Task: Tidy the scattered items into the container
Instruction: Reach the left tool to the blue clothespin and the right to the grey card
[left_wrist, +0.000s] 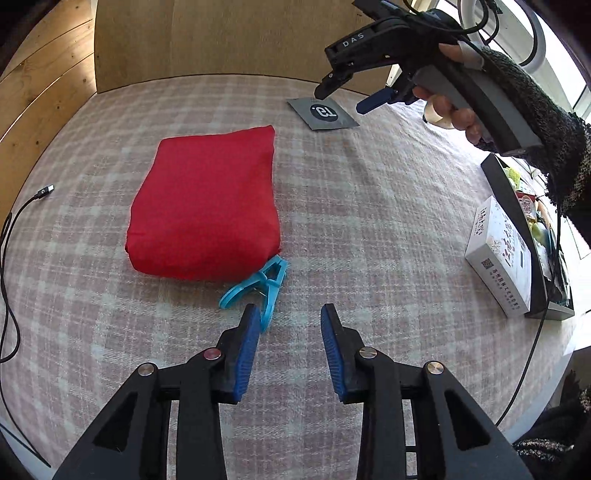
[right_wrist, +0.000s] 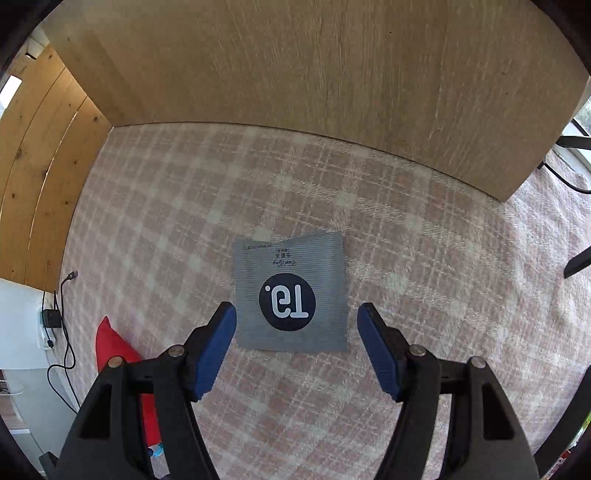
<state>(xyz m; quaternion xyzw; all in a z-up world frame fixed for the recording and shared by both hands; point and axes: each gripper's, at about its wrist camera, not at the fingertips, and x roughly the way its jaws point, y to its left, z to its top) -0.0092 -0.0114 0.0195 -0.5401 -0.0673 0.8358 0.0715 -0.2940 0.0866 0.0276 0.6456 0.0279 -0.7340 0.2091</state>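
Observation:
A grey sachet with a black round logo (right_wrist: 291, 291) lies flat on the plaid cloth; it also shows in the left wrist view (left_wrist: 323, 113). My right gripper (right_wrist: 297, 314) is open and empty, hovering just above the sachet, its jaws spread to either side; it shows in the left wrist view too (left_wrist: 341, 96). A light blue clothes peg (left_wrist: 258, 286) lies by the near corner of a folded red cloth (left_wrist: 207, 203). My left gripper (left_wrist: 288, 317) is open and empty, just right of the peg. A black container (left_wrist: 517, 206) with several items in it sits at the right edge.
A white box with print (left_wrist: 498, 254) leans against the container's near wall. A black cable with a plug (left_wrist: 22, 206) runs along the left side. A wooden panel (right_wrist: 295, 74) stands at the back of the cloth-covered surface (left_wrist: 369, 221).

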